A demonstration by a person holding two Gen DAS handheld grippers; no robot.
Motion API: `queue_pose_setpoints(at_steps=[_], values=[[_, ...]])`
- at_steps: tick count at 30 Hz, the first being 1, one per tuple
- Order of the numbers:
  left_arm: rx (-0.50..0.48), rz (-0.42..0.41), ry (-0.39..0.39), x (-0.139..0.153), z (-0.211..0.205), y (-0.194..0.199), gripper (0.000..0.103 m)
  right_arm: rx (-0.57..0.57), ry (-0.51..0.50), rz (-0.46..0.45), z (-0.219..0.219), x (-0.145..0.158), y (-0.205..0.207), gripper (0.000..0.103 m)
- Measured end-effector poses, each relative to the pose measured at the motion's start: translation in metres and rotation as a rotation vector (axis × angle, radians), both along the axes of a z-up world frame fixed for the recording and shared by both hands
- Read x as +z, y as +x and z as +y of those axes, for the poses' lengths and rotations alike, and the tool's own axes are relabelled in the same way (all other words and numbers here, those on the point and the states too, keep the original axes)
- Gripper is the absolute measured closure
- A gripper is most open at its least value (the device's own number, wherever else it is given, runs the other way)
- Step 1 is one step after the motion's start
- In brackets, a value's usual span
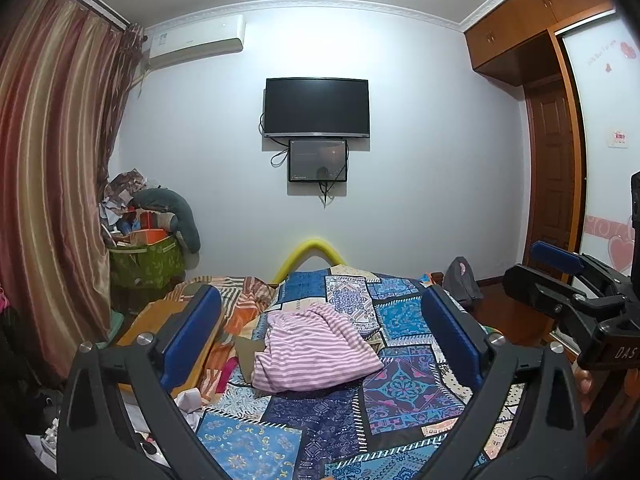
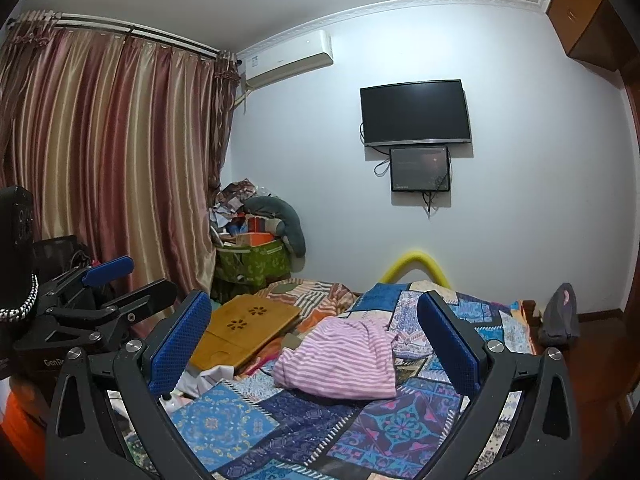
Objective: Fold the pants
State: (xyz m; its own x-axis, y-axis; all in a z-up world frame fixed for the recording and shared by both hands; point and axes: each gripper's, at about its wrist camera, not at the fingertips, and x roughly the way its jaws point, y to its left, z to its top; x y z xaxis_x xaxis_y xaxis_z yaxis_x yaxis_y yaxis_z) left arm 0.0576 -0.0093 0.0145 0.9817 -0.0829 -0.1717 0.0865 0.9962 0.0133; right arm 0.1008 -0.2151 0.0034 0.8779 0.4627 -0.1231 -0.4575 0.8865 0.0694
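Striped pants (image 1: 316,350) lie bunched on the patchwork bedspread (image 1: 404,396).

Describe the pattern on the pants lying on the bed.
Pink and white stripes on the pants; the left wrist view shows them best.

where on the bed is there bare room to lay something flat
Free: the patchwork quilt in front of the striped pants, and to their right. Crowded: the left side, with the wooden lap tray and crumpled white paper.
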Motion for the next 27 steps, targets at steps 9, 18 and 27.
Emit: queue_pose_setpoints(at_steps=[9,18,27], values=[[0.003,0.011,-0.005,-0.005,-0.0014,0.0016,0.001,-0.003,-0.001,0.005,0.0005,-0.0003,-0.0018,0.0],[0.001,0.024,-0.013,-0.007,-0.0003,0.0045,0.001,-0.013,0.002,0.01,-0.0001,0.0013,-0.0025,0.0],[-0.004,0.031,-0.016,-0.0072,-0.0044,0.0072,0.001,-0.025,0.002,0.019,0.0018,0.0001,-0.003,0.0]])
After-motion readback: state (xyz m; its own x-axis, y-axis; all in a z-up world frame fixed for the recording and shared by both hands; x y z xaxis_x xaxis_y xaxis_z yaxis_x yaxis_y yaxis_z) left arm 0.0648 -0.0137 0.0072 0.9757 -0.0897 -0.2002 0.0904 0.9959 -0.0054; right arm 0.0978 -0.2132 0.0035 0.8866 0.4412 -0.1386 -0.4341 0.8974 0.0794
